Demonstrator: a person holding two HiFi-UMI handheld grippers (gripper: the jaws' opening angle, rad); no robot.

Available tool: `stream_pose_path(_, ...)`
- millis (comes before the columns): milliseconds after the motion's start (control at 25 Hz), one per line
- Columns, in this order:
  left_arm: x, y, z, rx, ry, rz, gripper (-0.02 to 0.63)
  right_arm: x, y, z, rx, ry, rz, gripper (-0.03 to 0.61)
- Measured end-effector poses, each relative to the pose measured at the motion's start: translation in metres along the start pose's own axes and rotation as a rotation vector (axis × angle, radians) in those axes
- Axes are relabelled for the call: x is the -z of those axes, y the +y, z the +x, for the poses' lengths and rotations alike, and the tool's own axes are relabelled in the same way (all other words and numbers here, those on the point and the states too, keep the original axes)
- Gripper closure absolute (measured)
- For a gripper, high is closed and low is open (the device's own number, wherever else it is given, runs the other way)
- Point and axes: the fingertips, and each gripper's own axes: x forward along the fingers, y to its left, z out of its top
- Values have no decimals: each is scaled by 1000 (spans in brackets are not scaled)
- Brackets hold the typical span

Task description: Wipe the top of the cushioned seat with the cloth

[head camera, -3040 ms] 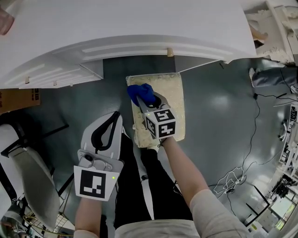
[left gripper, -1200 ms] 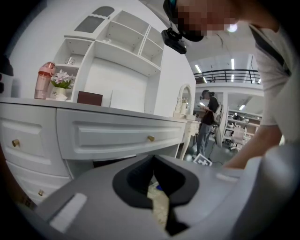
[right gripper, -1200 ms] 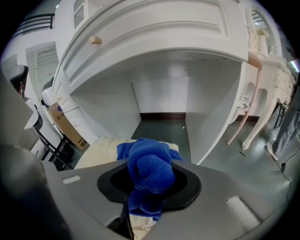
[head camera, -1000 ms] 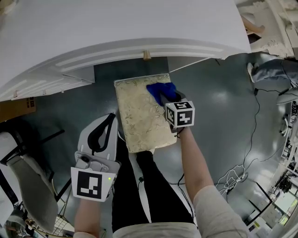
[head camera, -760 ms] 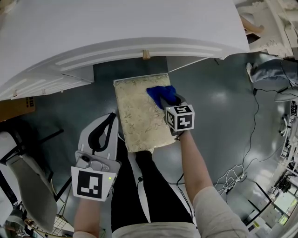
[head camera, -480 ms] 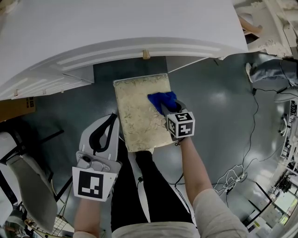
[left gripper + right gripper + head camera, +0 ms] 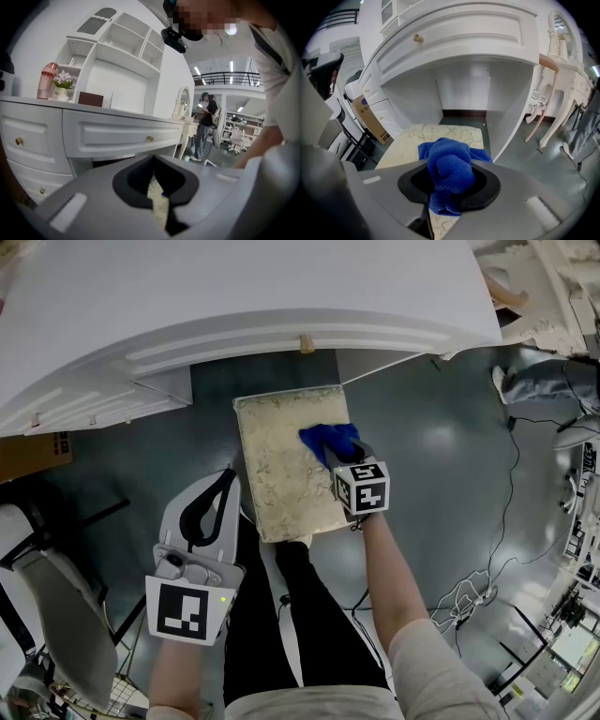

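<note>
- Mid-wipe: the right gripper point(image 7: 330, 448), jaws clamped on a bunched blue cloth point(image 7: 328, 439), presses it to the right side of the cream patterned cushioned seat point(image 7: 281, 474).
- The left gripper point(image 7: 220, 486) hangs aside, jaws together and empty.
- The next stroke likely sweeps leftward.

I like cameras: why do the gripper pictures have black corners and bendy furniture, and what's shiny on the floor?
Both gripper views: wide-angle lenses darken the corners and bow the white dresser. Right gripper view: the blue cloth looks sharp. Head view: light glares off the glossy floor.

Print on the cardboard box point(image 7: 370, 118) seems too small to read.
</note>
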Motion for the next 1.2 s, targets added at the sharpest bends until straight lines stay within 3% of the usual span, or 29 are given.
stream_pose_path(720,4,37,-30,-42,-22,-29,614,-16,130,28,-120,-6,-67,454)
stream_pose_path(1200,10,48,-45,-74,-25,-47,614,-19,174,35,-182,20,-144,453)
